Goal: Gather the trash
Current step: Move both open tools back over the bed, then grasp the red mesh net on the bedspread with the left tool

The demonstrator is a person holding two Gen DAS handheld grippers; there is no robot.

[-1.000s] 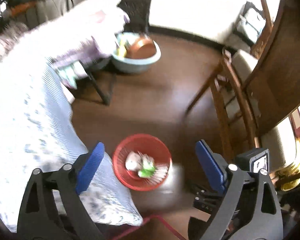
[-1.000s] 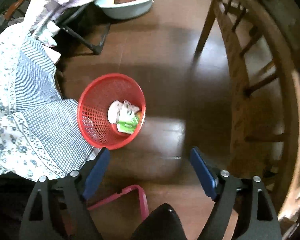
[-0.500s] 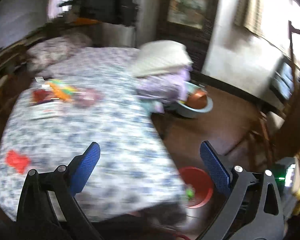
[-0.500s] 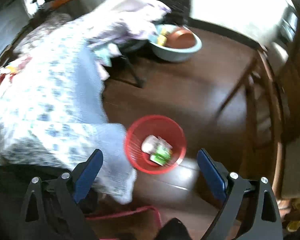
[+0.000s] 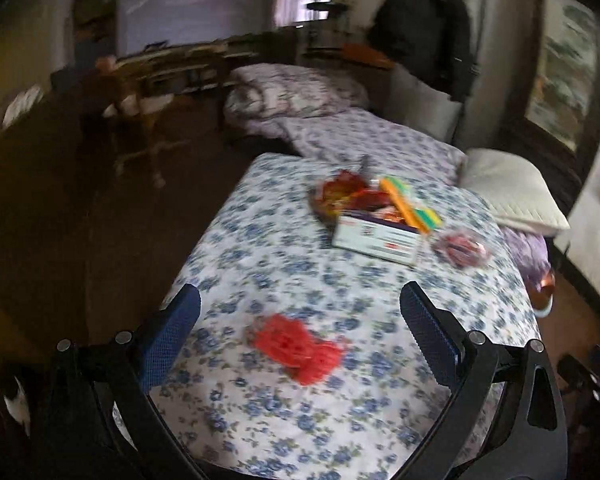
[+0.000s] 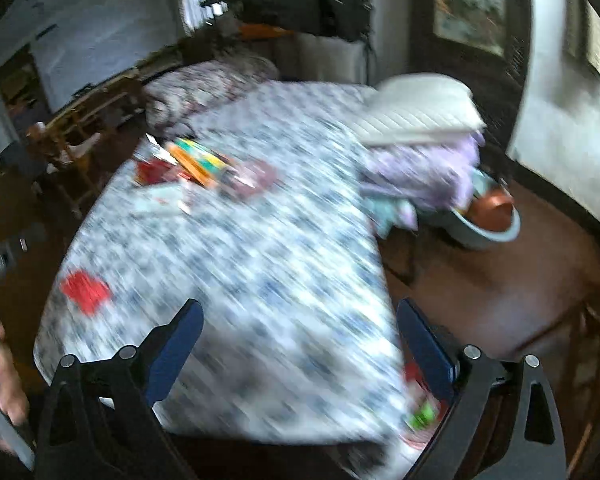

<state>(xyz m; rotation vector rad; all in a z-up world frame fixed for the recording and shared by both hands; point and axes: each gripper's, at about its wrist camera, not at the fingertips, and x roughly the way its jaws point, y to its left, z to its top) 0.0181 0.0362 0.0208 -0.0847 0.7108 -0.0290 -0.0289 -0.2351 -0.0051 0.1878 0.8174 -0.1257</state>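
Observation:
A crumpled red wrapper lies on the blue-flowered bedsheet, just ahead of my open, empty left gripper. Farther back on the bed are a white box, orange snack bags, a yellow-green packet and a pink wrapper. In the blurred right wrist view the red wrapper sits far left and the trash pile is further back. My right gripper is open and empty above the bed edge. The red basket with trash peeks out at the bed's lower right corner.
A white pillow and purple cloth lie at the bed's right side. A blue basin with a brown bowl stands on the brown floor. A folded quilt lies at the head. Wooden chairs stand left.
Both grippers have swung up and left, from the red basket on the floor to over the bed. Both stayed open and empty.

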